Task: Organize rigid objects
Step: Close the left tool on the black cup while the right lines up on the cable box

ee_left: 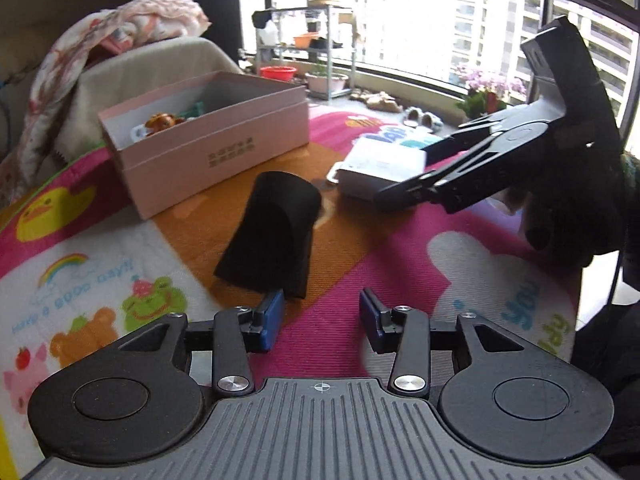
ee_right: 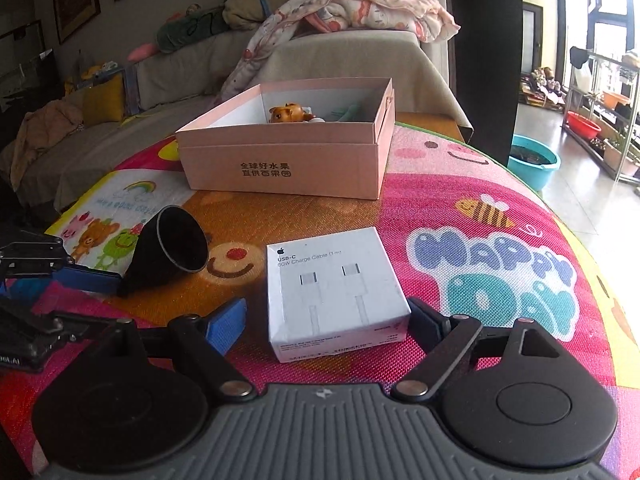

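An open pink box (ee_left: 208,136) (ee_right: 288,160) stands at the back of the colourful mat and holds a small brown toy figure (ee_left: 162,122) (ee_right: 288,113) and other small items. A black cone-shaped object (ee_left: 272,236) (ee_right: 168,250) lies on its side on the mat. My left gripper (ee_left: 322,316) is open; its left fingertip is at the cone's near end. A white USB-C cable box (ee_right: 334,290) (ee_left: 380,166) lies flat. My right gripper (ee_right: 332,320) is open around the box's near end, with its right finger touching the box. It also shows in the left wrist view (ee_left: 404,194).
A sofa (ee_right: 340,64) with a patterned blanket (ee_right: 360,12) stands behind the mat. A teal basin (ee_right: 532,164) sits on the floor at the right. Metal shelves with pots (ee_left: 308,40) stand by the window.
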Demonstrator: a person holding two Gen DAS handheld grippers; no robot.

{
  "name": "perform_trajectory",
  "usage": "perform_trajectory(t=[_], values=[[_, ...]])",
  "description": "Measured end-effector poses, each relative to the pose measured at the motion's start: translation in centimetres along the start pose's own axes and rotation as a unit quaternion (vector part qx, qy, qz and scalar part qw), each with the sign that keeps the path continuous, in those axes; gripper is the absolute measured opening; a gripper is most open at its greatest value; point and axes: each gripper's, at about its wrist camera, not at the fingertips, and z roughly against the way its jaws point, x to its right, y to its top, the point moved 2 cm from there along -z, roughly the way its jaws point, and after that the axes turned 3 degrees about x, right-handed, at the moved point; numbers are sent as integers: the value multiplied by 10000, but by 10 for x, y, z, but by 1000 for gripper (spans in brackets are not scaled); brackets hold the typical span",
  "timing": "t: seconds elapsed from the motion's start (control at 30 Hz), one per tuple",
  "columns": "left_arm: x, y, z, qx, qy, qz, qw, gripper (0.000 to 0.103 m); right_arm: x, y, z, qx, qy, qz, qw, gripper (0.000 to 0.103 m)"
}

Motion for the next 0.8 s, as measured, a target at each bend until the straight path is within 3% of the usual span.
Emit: perform_trajectory(t=[0.2,0.33,0.43,0.53,0.63,0.8], values=[[9,9,-2,51,-148,-89,9998,48,0,0,0,10,8,-24,10000,86],[-8,26,9,470,412,386,9973,48,1,0,0,24,19,-49,10000,86],[-25,34,8,596,596,919,9922,46,1,0,0,29,20,-55,10000,86],[-30,42,-5,543,717,1162,9891,46,1,0,0,28,17,-51,10000,86],[-28,46,-20,491,649,1172,9898,52,2,0,0,27,11,-50,10000,86],[-20,49,-50,218,669,1089,9916,53,2,0,0,28,14,-54,10000,86]])
